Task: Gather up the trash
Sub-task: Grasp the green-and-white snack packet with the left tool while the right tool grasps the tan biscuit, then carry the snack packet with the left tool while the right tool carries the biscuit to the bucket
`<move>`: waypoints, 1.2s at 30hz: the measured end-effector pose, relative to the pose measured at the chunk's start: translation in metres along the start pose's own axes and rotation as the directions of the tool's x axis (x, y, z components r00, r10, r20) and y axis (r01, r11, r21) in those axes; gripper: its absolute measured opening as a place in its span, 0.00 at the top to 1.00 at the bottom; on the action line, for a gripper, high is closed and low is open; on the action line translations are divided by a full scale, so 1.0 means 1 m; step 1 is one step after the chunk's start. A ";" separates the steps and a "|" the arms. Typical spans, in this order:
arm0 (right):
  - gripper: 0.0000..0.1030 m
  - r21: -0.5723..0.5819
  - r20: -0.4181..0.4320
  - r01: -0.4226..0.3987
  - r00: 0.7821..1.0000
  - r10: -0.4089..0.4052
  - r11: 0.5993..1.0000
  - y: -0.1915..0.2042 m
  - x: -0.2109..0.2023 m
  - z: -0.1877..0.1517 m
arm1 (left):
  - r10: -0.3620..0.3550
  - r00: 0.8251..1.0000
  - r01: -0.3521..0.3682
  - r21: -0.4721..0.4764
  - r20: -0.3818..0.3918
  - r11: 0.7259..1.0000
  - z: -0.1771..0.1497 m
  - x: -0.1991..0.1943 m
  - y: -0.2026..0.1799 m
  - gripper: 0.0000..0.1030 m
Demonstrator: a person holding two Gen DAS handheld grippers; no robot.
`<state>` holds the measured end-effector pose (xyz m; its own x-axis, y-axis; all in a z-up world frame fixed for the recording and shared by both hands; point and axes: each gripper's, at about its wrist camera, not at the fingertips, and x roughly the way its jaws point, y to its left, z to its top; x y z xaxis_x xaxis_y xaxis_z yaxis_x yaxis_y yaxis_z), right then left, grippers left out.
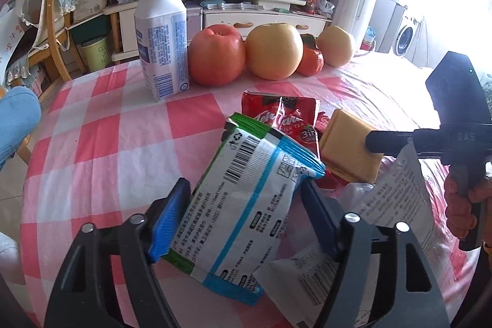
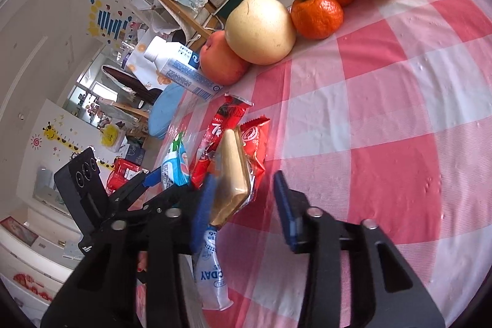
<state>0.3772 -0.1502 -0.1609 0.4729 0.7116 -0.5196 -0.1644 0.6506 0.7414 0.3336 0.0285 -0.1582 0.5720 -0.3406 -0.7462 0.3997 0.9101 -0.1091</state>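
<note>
While the left tongs (image 1: 243, 215) clamp a white, green and blue wet-wipe packet (image 1: 246, 199) and hold it tilted above the checked desk (image 1: 101, 143), the right tongs (image 2: 243, 205) stand open over a tan wafer biscuit in clear wrap (image 2: 232, 174); one pad seems to touch it, the other is apart. Beneath lie a red milk-tea sachet (image 1: 286, 120) and other wrappers. All look light, thin and crinkly, likely slippery; the biscuit probably crumbles if squeezed, so its flat faces are the safest hold. A milk bottle (image 1: 161, 39), apple (image 1: 216, 54), pears and tangerines stand behind.
</note>
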 end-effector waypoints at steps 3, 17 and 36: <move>0.76 -0.003 0.014 0.007 1.000 -0.007 1.000 0.004 -0.003 0.000 | 0.000 1.000 0.000 -0.002 0.002 1.000 -0.001 -0.002 -0.002 0.36; 0.89 -0.052 0.109 0.012 0.994 -0.007 0.999 0.023 -0.035 -0.004 | 0.008 1.000 -0.005 -0.101 0.030 0.995 -0.014 -0.024 -0.004 0.57; 0.89 -0.122 0.267 0.057 0.963 -0.022 0.991 0.049 -0.093 -0.017 | 0.018 0.992 0.008 -0.204 0.124 0.979 -0.044 -0.076 -0.003 0.63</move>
<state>0.3105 -0.1804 -0.0832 0.6905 0.6003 -0.4035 -0.2419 0.7174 0.6533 0.2579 0.0624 -0.1301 0.6639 -0.3506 -0.6605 0.2492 0.9365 -0.2467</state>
